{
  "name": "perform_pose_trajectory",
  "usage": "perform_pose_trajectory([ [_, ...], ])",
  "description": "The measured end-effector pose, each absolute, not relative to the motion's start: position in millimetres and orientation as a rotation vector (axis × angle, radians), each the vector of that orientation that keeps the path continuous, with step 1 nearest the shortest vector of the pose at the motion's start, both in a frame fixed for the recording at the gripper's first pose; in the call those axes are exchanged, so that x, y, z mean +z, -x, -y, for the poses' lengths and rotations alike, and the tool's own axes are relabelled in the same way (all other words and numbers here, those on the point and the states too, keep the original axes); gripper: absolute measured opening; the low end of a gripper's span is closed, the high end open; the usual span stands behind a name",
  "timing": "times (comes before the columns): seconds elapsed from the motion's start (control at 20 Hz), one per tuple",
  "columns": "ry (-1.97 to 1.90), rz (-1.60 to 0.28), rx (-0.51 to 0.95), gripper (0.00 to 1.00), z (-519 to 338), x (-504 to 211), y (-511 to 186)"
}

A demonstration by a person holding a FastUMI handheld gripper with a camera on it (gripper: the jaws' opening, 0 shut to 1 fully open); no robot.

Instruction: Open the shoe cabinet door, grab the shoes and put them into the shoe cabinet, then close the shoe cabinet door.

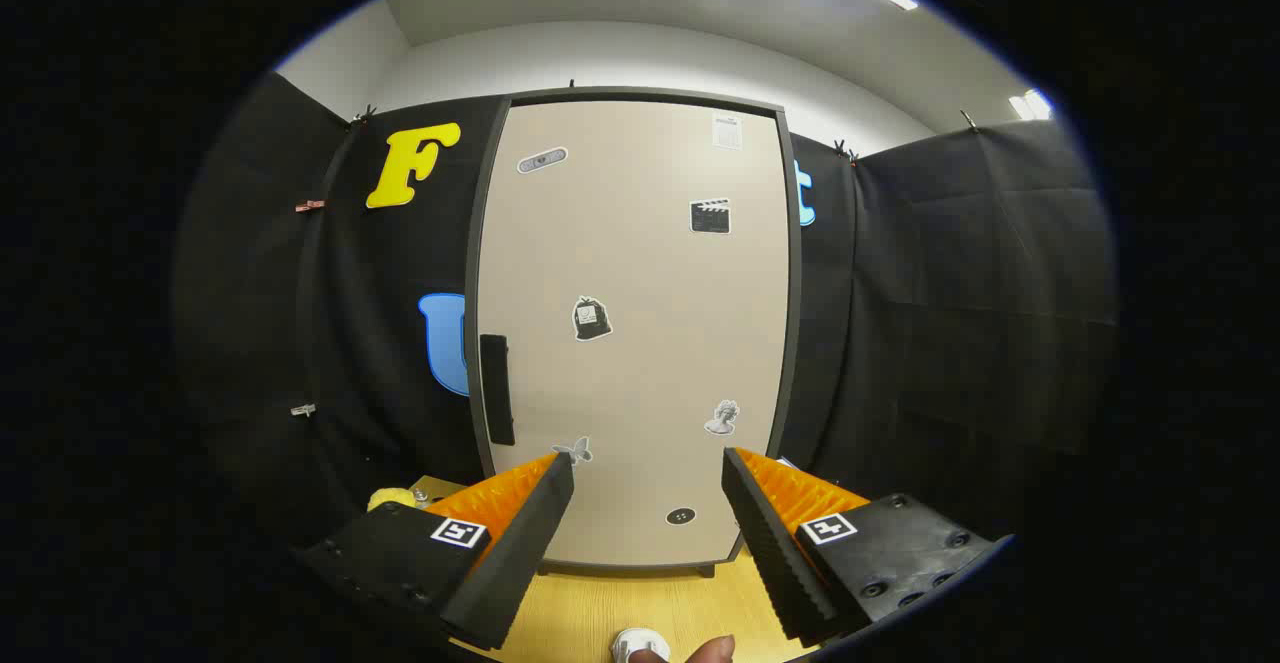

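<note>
Gripper (648, 468): held released, nothing grasped, aimed at the cabinet.
Cabinet door (640, 343): kept closed; handle (496, 389) set at its left edge.

A beige door (640, 343) in a dark grey frame, closed, dotted with small black-and-white stickers (592, 319): a clapperboard near its top right corner, a dark sack at centre, a pale bust low by its right edge, a black oval disc near its bottom edge. A black handle (497, 389) runs down the door's left edge. Black cloth (960, 323) hangs on both sides under white wall and ceiling. The floor (640, 608) is light yellow wood grain; a yellow object (390, 498) sits at its left edge and a white round object (638, 646) near the front. The gripper (648, 468), fingers spread apart and holding nothing, carries black-and-white square markers
</note>
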State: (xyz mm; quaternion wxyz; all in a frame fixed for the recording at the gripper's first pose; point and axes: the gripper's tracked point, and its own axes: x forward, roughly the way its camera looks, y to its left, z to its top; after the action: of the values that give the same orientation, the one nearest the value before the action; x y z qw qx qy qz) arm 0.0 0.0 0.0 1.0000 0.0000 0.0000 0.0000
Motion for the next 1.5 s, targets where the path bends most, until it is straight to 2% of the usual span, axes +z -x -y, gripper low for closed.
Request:
perform_pose_trajectory([
  [1.05,-0.012,0.025,0.001,0.98,-7,9,11],
  [1.5,-0.052,0.088,0.120,0.98,-85,33,-25],
])
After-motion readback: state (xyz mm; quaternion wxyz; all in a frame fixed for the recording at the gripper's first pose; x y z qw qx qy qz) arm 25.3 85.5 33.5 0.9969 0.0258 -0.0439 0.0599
